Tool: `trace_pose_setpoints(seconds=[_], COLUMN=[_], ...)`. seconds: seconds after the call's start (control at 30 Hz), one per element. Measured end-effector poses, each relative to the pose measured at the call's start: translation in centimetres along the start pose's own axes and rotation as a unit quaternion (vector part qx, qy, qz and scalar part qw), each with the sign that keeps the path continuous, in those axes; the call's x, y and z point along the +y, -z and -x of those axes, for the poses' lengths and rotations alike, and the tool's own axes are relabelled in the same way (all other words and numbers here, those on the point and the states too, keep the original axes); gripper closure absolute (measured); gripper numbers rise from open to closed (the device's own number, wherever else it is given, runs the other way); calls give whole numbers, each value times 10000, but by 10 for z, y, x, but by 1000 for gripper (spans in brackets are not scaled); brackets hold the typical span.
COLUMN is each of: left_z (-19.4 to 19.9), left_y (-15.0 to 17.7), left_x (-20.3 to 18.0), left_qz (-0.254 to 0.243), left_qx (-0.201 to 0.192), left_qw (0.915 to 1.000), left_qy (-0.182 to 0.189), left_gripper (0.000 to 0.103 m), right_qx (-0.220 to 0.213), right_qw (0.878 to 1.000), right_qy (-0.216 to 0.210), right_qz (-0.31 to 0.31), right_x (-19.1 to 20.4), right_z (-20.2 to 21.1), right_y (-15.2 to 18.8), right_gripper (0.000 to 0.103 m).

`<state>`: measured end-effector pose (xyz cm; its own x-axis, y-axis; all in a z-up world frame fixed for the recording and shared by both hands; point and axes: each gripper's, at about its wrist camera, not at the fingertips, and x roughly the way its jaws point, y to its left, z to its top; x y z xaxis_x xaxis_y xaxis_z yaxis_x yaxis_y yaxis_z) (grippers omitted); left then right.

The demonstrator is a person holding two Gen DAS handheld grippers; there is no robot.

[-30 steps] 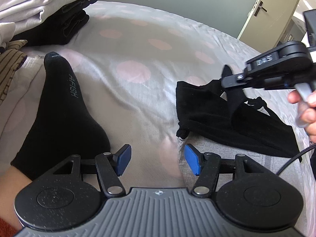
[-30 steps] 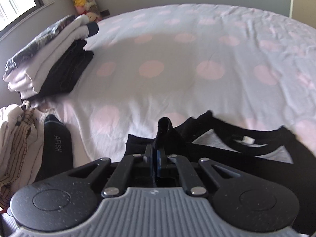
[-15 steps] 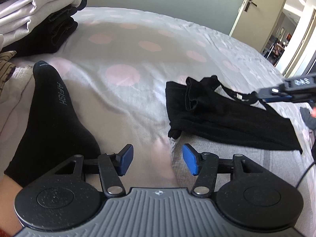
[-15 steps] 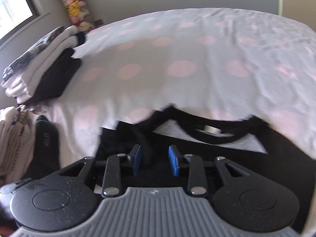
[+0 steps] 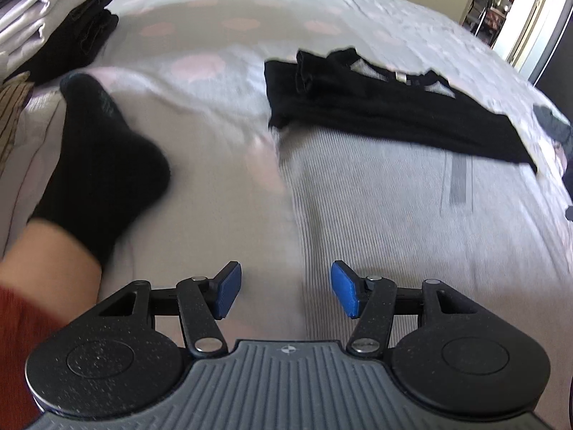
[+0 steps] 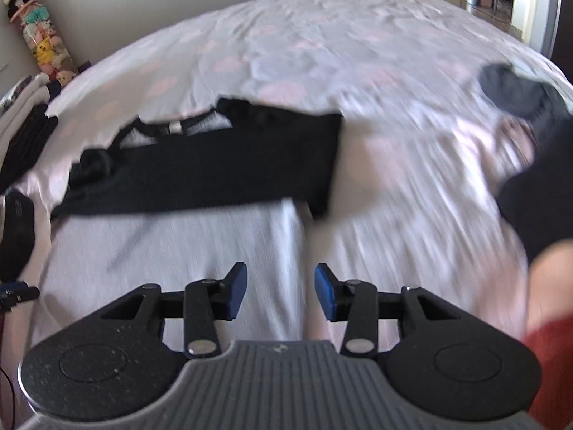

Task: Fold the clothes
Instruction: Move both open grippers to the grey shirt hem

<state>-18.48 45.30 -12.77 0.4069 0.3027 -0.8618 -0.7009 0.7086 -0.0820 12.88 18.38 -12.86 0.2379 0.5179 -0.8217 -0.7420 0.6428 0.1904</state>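
A grey ribbed garment (image 5: 376,197) lies flat on the bed, and its black top part (image 5: 358,107), with the neckline and a folded-in sleeve, lies across its far end. My left gripper (image 5: 284,295) hovers open over the garment's left edge, with nothing between its blue pads. In the right wrist view the same grey garment (image 6: 179,251) and its black band (image 6: 215,172) are blurred. My right gripper (image 6: 281,295) is over the garment's right edge; its jaws are opening and hold nothing.
The bed sheet (image 5: 222,28) is pale with pink dots. Folded clothes are stacked (image 5: 53,18) at the far left. A person's foot in a black sock (image 5: 104,157) rests left of the garment, another (image 6: 530,179) to its right. A dark item (image 6: 512,89) lies at the far right.
My right gripper let go of the black sleeve, opened and swung right to the garment's right edge. My left gripper shifted right over the garment's left edge.
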Motion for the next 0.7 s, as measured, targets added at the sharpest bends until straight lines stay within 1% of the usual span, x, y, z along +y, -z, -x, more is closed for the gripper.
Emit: trace_pose_setpoints(seconds=[0.1,0.17,0.27,0.37,0.43,0.53,0.6,0.63,0.7], left_z=[15,25,40,57,66,78,83,86,90], left_y=[24,39,61,78,86,97,103,108,119], left_x=[-6,-9,-16,-31,-42,-58,-72,-79,-93], left_qz=[-15,18,-16,-463,-732,-1172,-1550,-1757,-2230], left_qx=[162,293,403,381,353,336,361,372,417], left_qw=[9997,9993,9989,9981,9967,9924,9870,9835,9737], left_qy=[-184,-228,-228,-131,-6,154,208,232,231], left_gripper=[38,37,37,37,37,37,37,37,35], right_qx=[332,522,627,773,853,1037,1200,1280,1439], right_qw=[9991,9976,9970,9968,9947,9862,9776,9725,9613], right_qy=[54,40,-20,-223,-405,-638,-737,-786,-830], right_qz=[-266,-456,-450,-31,396,1123,1563,1782,2197], right_x=[-11,-15,-12,3,18,41,53,60,70], right_z=[9,14,29,42,50,58,60,61,62], right_y=[40,63,87,100,107,122,134,140,151], right_gripper=[57,57,55,54,54,53,52,49,46])
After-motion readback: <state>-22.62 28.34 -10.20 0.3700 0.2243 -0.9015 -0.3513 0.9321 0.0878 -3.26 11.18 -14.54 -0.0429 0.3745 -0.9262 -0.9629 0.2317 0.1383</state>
